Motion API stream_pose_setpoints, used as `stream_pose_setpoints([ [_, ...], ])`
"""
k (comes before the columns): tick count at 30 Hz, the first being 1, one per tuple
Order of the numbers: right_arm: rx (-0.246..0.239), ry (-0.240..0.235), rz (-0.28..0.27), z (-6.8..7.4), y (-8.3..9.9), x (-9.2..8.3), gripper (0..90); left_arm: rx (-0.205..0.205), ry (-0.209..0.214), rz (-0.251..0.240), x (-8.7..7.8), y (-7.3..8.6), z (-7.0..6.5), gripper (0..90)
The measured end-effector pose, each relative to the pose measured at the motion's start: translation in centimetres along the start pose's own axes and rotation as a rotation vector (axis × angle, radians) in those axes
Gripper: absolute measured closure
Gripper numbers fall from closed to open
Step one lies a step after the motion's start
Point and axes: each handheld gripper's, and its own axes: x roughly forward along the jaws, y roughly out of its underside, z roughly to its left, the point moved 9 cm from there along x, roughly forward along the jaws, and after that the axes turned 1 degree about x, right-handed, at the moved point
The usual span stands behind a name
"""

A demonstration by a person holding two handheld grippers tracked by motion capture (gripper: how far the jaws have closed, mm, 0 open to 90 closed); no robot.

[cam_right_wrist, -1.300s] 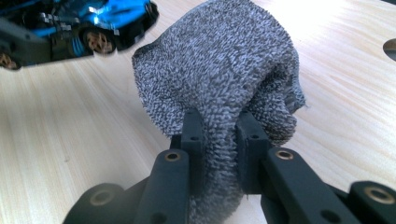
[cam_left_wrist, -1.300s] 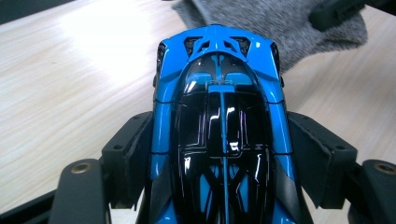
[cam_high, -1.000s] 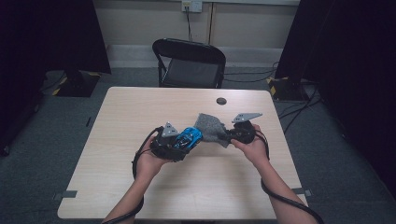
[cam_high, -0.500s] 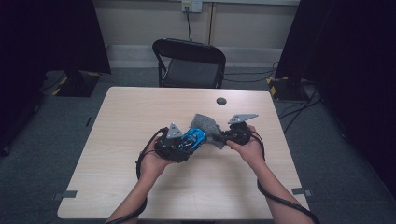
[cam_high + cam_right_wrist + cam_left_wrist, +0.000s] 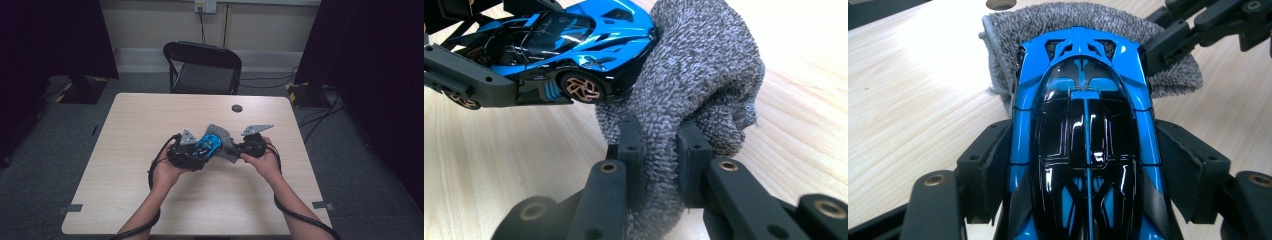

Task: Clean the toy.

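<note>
A shiny blue and black toy car (image 5: pixel 1083 125) sits lengthwise between the jaws of my left gripper (image 5: pixel 1083 150), which is shut on its sides. My right gripper (image 5: pixel 659 145) is shut on a bunched grey terry cloth (image 5: pixel 704 65), and the cloth presses against one end of the car (image 5: pixel 574 35). In the high view both grippers meet just above the middle of the table, with the left gripper (image 5: pixel 200 150) holding the car (image 5: pixel 207 145) and the right gripper (image 5: pixel 237 149) holding the cloth (image 5: pixel 225 136) beside it. The right gripper's jaws (image 5: pixel 1173 40) also appear in the left gripper view.
The light wooden table (image 5: pixel 125 200) has a small dark round disc (image 5: pixel 237 108) near its far edge. A black folding chair (image 5: pixel 202 70) stands behind the table. Cables trail from both grippers over the near edge.
The right gripper with the cloth has edged a little left, closer against the car. The left gripper and the car have stayed nearly still.
</note>
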Motion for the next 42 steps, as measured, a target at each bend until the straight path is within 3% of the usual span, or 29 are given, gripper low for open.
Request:
stream_pose_setpoints([
  [5,0.0,-0.013,0.005,0.2,0.1,0.1,76.6,0.015,-0.005,-0.01,0.0,-0.6,-0.2,28.0],
  [19,-0.076,-0.062,0.028,2.7,0.0,1.1,76.6,0.001,0.003,-0.01,0.9,-1.8,-0.2,28.0],
  [31,-0.101,-0.094,0.035,3.9,0.0,1.5,76.6,-0.017,-0.027,-0.017,1.5,-2.6,0.8,28.0],
  [42,-0.16,-0.158,0.054,6.3,0.3,2.5,76.6,-0.052,-0.063,-0.03,1.9,-2.9,2.4,27.9],
])
